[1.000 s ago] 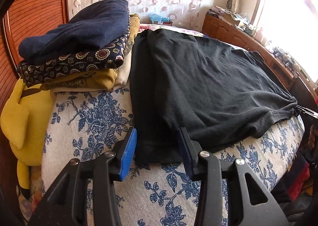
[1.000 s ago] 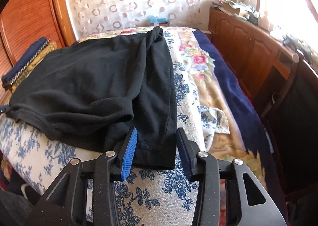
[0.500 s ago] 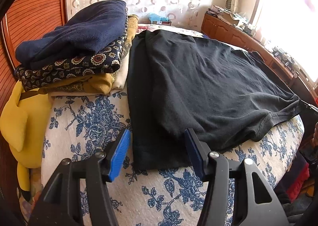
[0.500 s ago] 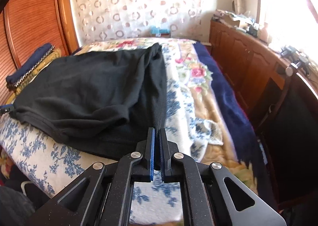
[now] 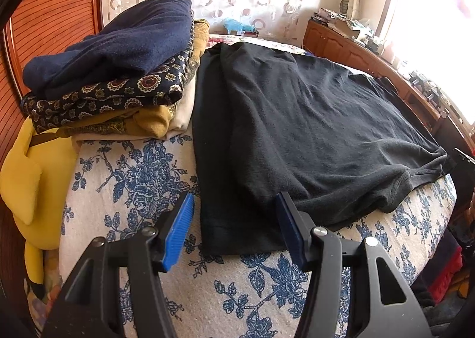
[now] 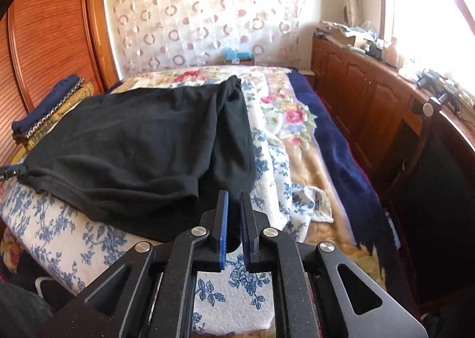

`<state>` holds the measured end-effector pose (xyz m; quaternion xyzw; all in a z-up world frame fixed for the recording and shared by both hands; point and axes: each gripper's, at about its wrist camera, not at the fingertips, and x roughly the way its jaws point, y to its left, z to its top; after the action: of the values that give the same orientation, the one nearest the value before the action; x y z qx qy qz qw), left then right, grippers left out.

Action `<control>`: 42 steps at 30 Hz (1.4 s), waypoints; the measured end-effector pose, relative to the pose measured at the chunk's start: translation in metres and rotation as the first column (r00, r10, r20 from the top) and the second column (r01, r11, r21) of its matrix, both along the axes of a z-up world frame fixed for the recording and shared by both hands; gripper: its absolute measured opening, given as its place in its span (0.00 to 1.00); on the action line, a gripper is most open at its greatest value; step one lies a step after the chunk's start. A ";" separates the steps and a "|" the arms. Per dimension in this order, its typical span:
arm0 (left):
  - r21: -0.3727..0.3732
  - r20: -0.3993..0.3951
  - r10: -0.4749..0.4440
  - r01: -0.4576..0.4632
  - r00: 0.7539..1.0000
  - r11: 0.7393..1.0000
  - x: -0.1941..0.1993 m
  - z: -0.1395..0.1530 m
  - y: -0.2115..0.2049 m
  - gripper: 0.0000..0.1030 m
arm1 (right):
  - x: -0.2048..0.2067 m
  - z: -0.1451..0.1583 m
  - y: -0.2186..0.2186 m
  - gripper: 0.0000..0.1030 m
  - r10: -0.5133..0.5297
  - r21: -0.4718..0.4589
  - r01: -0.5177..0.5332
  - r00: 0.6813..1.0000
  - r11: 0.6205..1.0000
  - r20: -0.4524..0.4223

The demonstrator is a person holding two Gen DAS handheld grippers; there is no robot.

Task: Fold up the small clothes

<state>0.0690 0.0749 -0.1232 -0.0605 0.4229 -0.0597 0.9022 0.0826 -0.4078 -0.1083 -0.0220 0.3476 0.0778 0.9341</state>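
A black garment [image 5: 297, 130] lies spread flat on the blue-flowered bedspread [image 5: 133, 177]. My left gripper [image 5: 234, 228] is open. Its blue pads stand on either side of the garment's near left corner without pressing it. In the right wrist view the same black garment [image 6: 133, 136] reaches to my right gripper [image 6: 233, 228]. That gripper's narrow jaws hold the near right corner a little off the bed. Its jaws are opening slightly, with dark cloth still filling the gap between the pads.
A pile of folded clothes [image 5: 118, 70] with a navy piece on top sits at the left of the bed, beside a yellow cushion [image 5: 29, 177]. A wooden cabinet [image 6: 371, 94] with clutter on top runs along the right under the window. A dark blue blanket [image 6: 332, 142] edges the bed.
The right gripper shut on the garment's near right corner and rose a little with it; its gap is now a bit wider. The left jaws spread wider and stayed in place.
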 end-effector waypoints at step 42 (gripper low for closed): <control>-0.099 0.186 -0.065 0.085 0.980 0.992 0.026 0.062 -0.045 0.08 | 0.001 -0.029 0.040 0.35 0.073 0.108 -0.071 0.997 0.992 -0.014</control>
<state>0.0951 0.0296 -0.0608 -0.0866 0.3367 -0.1214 0.9297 0.0841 -0.3682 -0.1374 0.0165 0.3501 0.1304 0.9274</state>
